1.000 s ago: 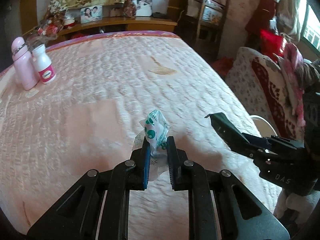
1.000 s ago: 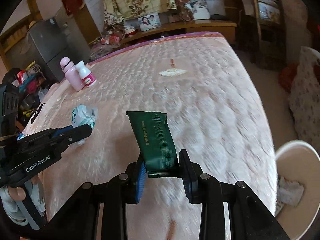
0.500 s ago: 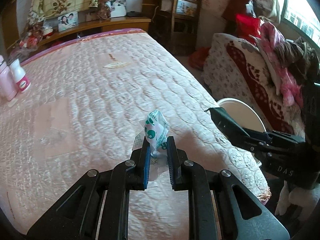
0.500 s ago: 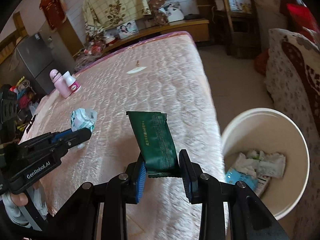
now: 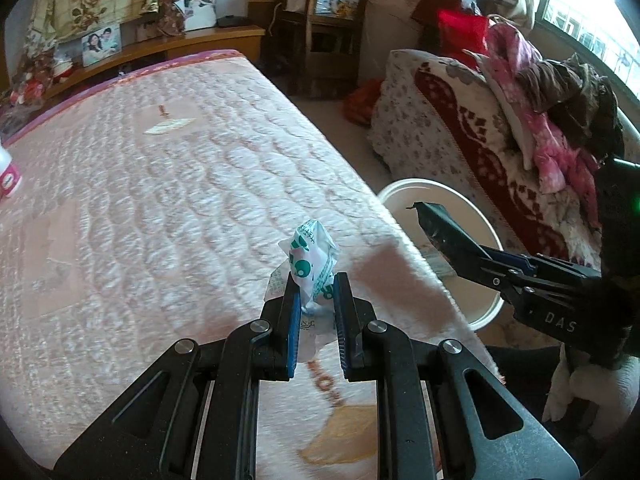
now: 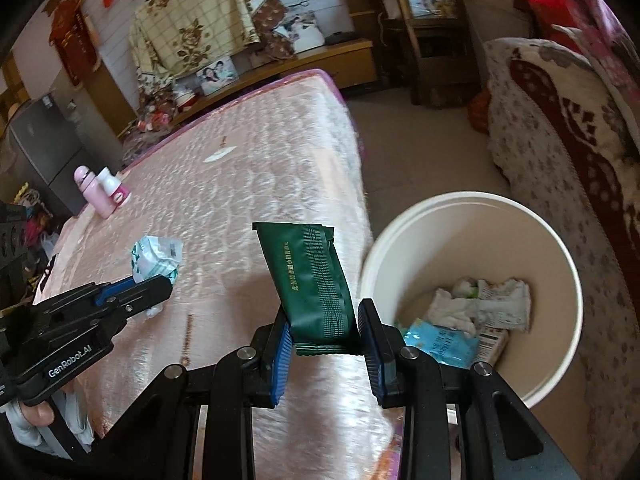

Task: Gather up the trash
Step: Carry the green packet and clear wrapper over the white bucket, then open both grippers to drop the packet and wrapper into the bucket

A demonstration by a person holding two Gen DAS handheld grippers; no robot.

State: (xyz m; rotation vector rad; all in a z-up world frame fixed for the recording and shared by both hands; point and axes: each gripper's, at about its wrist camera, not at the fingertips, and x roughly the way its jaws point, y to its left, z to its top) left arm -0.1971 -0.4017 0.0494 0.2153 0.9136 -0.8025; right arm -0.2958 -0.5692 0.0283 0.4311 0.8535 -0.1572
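Both hands have swung off the bed [image 5: 160, 200] toward the bin [image 6: 472, 216], now in full view; left gripper [image 5: 314, 300] pinches the white-green wrapper [image 5: 314, 258], right gripper [image 6: 322, 340] clamps the green packet [image 6: 312, 280] — drop looks imminent

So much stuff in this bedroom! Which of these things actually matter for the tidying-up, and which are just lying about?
Part of the job:
- green wrapper, clamped in the right gripper
- crumpled white-and-green packet, clamped in the left gripper
- white bin beside the bed, trash already inside

Just lying about:
- pink bottle and white bottle on the bed
- framed photo
- patterned blanket
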